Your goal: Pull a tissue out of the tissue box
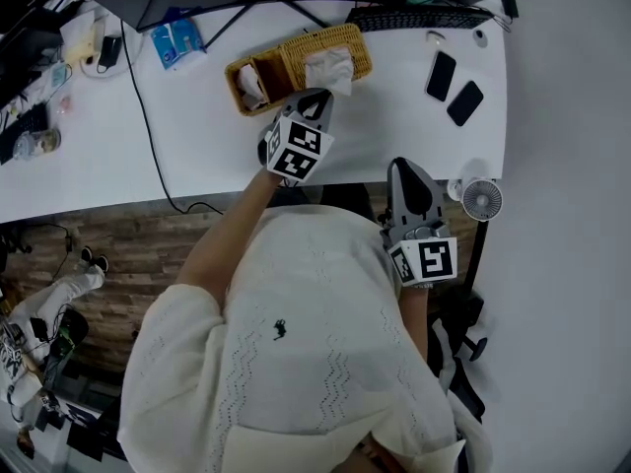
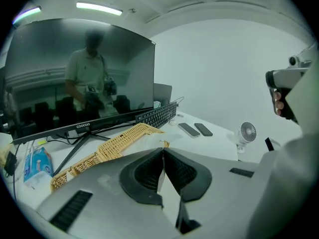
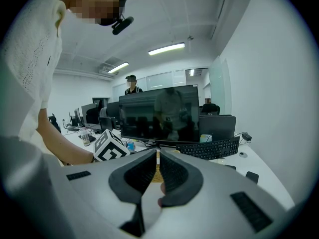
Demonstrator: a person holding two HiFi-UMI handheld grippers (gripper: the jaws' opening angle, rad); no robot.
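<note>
A wicker tissue box lies on the white desk, and a white tissue sticks up from its slot. My left gripper sits right at the tissue's near edge. Its jaws are shut, with a thin white sliver of tissue pinched between the pads. In the left gripper view the closed tips point past the wicker box. My right gripper hangs off the desk's front edge, away from the box. It is shut with nothing in it, and its tips meet.
Two dark phones lie on the desk's right part. A keyboard and a monitor stand behind the box. A small white fan sits at the right corner. A blue packet and a black cable are on the left.
</note>
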